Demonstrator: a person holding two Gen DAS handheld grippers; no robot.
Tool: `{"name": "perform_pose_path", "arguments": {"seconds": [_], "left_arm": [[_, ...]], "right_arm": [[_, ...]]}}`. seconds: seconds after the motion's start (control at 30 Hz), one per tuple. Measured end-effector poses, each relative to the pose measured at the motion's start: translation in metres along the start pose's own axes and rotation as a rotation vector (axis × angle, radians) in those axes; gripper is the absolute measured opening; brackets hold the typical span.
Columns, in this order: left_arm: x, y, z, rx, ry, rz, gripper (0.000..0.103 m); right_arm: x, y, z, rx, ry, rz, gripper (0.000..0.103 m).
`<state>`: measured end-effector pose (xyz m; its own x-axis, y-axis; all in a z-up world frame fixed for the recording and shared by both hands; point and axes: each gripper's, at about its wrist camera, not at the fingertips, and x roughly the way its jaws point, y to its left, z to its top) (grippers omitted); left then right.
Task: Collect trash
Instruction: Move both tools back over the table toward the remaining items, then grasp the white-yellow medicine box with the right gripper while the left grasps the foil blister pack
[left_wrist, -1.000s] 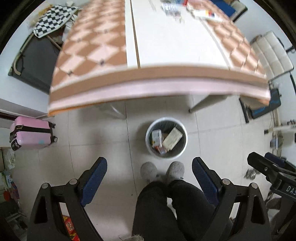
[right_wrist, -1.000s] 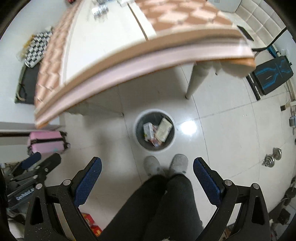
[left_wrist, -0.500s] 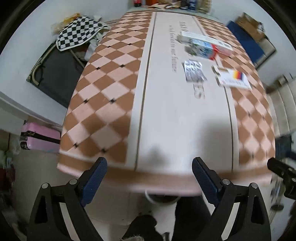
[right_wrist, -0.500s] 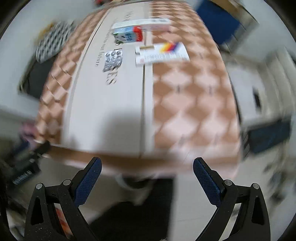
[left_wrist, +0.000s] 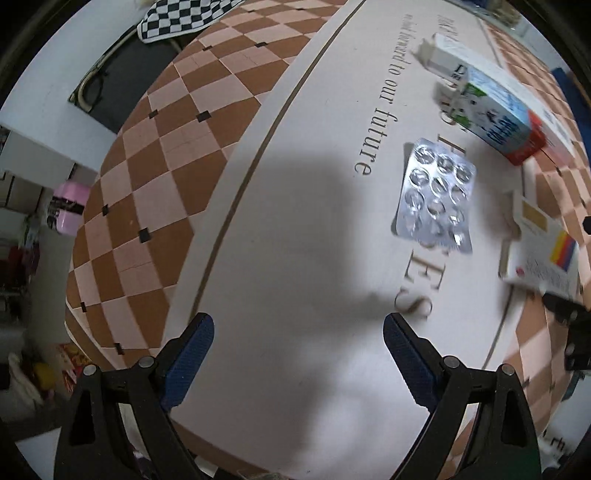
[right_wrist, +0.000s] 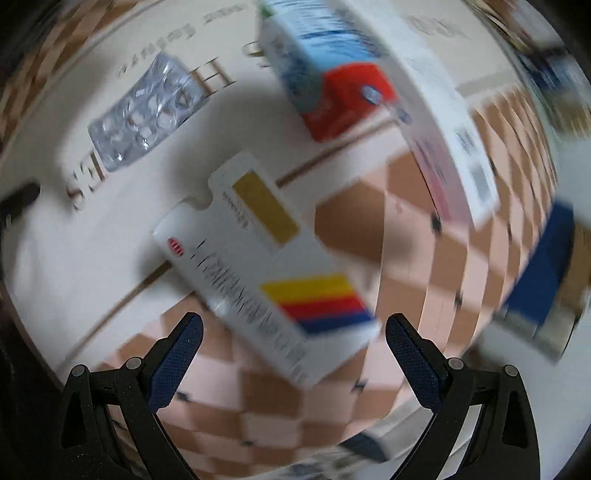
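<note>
Counter (left_wrist: 295, 258) under both grippers, left gripper (left_wrist: 297, 334) fingers spread and empty, blister pack (left_wrist: 434, 195) upper right of its frame, right gripper (right_wrist: 293, 334) fingers spread wide, white striped box (right_wrist: 266, 266) lay just above them at centre, milk carton (right_wrist: 325, 74) at top.

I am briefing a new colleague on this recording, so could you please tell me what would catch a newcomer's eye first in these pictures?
The white box with yellow, red and blue stripes stands out, lying on the checkered tablecloth just ahead of the open right tool. To its left lies a silver pill sheet on the cloth's pale middle strip, and beyond that a blue and red carton. The left tool hangs open above bare cloth.
</note>
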<state>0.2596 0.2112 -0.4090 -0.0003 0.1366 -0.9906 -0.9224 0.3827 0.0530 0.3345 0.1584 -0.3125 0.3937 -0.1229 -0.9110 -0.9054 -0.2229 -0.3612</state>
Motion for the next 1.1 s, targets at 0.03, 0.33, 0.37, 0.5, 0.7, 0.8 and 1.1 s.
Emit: {"name": "perform_pose_path", "arguments": {"seconds": [0.03,0.33,0.37,0.5,0.7,0.8,1.1], "left_arm": [[0.002,-0.001,0.003,-0.004,0.007,0.003,0.094],[0.008,-0.001,0.019,-0.025,0.036,-0.002,0.094],[0.007,-0.002,0.023,-0.022,0.033,-0.015,0.094],[0.002,-0.009,0.042,-0.016,0.018,-0.075,0.094],[0.019,-0.039,0.077,0.042,0.089,-0.166,0.093],[0.027,-0.053,0.088,0.09,0.099,-0.162,0.093],[0.012,-0.076,0.081,0.152,0.026,-0.131,0.053]], "right_arm": [[0.005,0.0,0.004,-0.042,0.01,0.012,0.1],[0.028,-0.029,-0.004,0.034,0.032,0.174,0.091],[0.03,-0.041,-0.012,0.126,0.039,0.209,0.091],[0.037,-0.089,-0.06,0.555,0.005,0.36,0.089],[0.057,-0.137,-0.148,1.165,-0.083,0.502,0.09],[0.063,-0.141,-0.156,1.168,-0.094,0.558,0.094],[0.064,-0.132,-0.14,0.963,-0.095,0.35,0.094]]}}
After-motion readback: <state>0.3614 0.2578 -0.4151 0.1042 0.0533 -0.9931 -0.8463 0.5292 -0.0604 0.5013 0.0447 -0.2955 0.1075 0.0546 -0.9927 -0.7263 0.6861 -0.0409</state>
